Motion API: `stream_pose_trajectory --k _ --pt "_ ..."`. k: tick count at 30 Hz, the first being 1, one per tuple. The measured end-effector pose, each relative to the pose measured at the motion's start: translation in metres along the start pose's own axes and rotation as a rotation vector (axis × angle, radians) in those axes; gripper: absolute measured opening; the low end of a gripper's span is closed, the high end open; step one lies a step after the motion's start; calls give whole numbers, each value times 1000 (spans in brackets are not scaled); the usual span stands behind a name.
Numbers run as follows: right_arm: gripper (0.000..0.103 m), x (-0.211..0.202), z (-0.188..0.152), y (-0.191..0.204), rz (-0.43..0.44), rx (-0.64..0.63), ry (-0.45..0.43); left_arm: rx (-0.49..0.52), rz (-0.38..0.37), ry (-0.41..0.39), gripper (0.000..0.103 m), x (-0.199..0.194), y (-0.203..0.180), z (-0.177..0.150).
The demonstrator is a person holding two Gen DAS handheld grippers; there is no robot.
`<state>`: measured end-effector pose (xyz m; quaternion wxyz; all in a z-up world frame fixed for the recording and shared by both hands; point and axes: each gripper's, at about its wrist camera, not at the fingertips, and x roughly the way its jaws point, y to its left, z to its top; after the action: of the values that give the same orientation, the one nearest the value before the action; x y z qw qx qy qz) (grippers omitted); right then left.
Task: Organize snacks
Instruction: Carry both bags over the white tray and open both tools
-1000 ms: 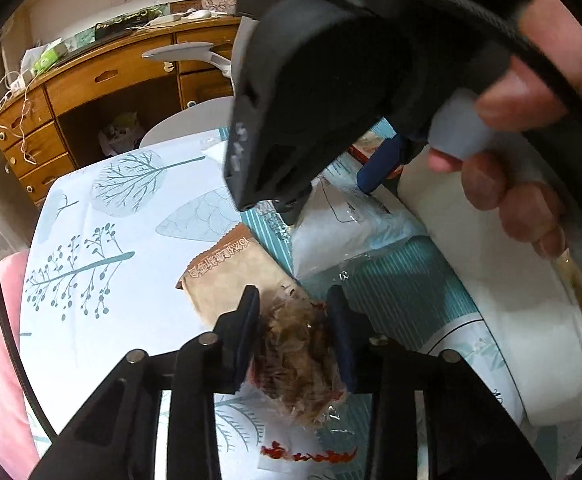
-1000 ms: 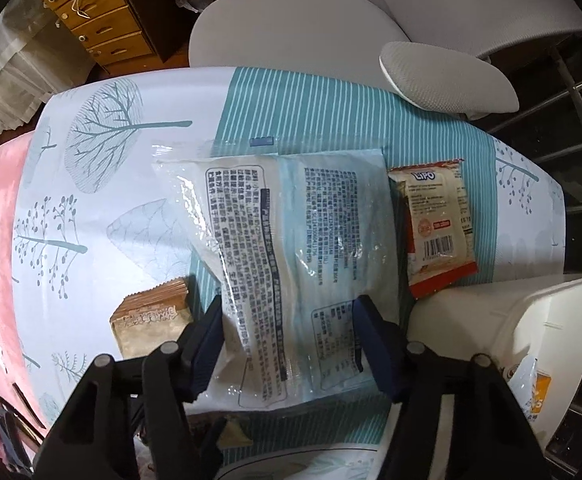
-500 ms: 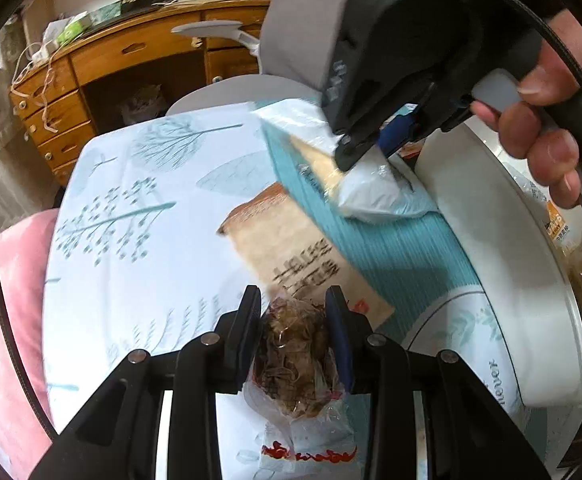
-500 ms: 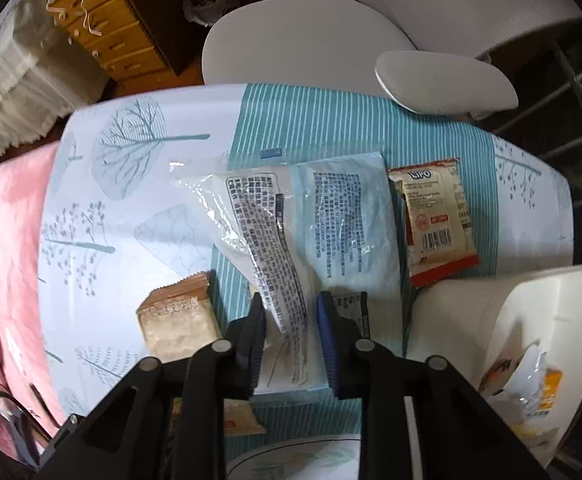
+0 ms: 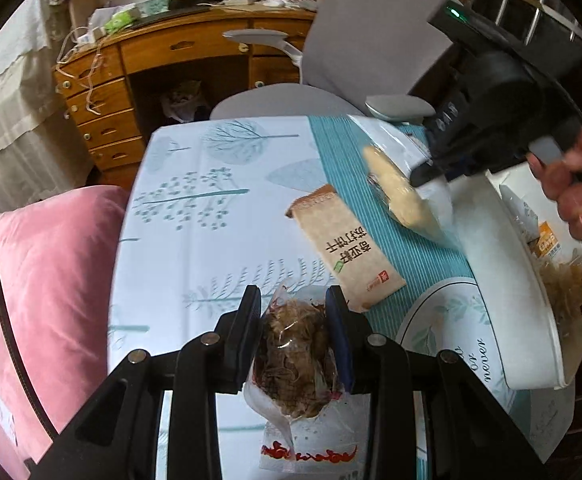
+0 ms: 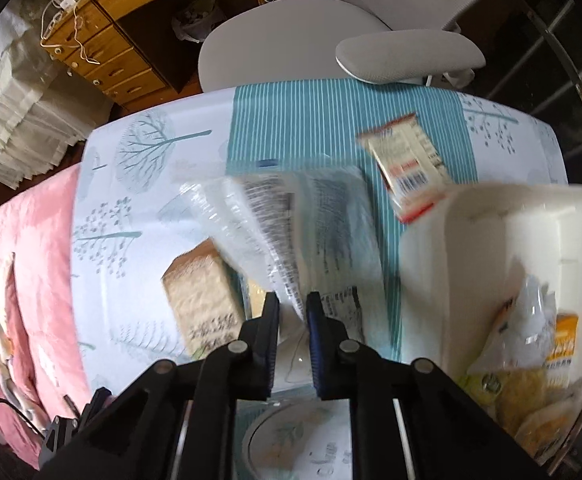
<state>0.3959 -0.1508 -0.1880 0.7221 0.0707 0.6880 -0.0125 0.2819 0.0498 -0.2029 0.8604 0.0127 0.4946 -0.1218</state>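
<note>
My left gripper (image 5: 293, 300) is shut on a clear bag of brown shredded snack (image 5: 295, 360) and holds it above the tree-print tablecloth (image 5: 195, 208). The jaws of my right gripper (image 6: 293, 304) are closing on a fold of a large clear bag with printed text (image 6: 291, 220); the bag hangs tilted and blurred above the table. In the left wrist view the same clear bag (image 5: 403, 196) dangles under the right tool, held by a hand (image 5: 567, 184). A white bin (image 6: 491, 240) with several snack packs stands at the right.
A brown paper packet (image 5: 347, 248) lies on the teal stripe beside the bin. A red and white packet (image 6: 407, 164) lies behind the bin. A round printed plate (image 5: 443, 320) sits near the front. A grey chair (image 6: 291, 40) and a pink cushion (image 5: 43, 280) border the table.
The right gripper went from wide around the large clear bag to pinched on it and lifted it off the table. The left gripper rose with its snack bag.
</note>
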Motion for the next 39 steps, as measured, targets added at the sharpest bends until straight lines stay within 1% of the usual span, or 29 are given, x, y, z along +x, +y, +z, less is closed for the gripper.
stream_pose_trajectory --k 2,4,11,15,18,23,25,30,34,39 --pt "12 -6 -8 -1 2 9 -1 -16 25 -22 32 -15 3 -3" --pt "12 -11 -19 -1 20 22 1 -32 36 -27 32 -30 8 -7" --pt "12 -39 -63 -2 86 68 -15 -73 31 -40 32 -80 17 -26" --pt "12 -56 -95 -5 126 89 -35 -87 13 -34 32 -105 15 -42" --pt "12 -71 -124 -11 172 121 -52 -103 -5 -20 32 -119 10 -56" --pt "12 -91 -160 -22 215 138 -70 -124 -46 20 32 -133 -2 -75" --pt "12 -100 -175 -29 221 141 -81 -119 -64 34 32 -138 -10 -80" --pt "12 -119 -199 -48 234 137 -106 -52 -110 44 32 -150 -46 -87" --pt "12 -132 -214 -70 248 121 -124 -28 -128 33 32 -157 -79 -82" --pt "12 -142 -226 -107 260 100 -120 -12 -128 7 32 -161 -121 -70"
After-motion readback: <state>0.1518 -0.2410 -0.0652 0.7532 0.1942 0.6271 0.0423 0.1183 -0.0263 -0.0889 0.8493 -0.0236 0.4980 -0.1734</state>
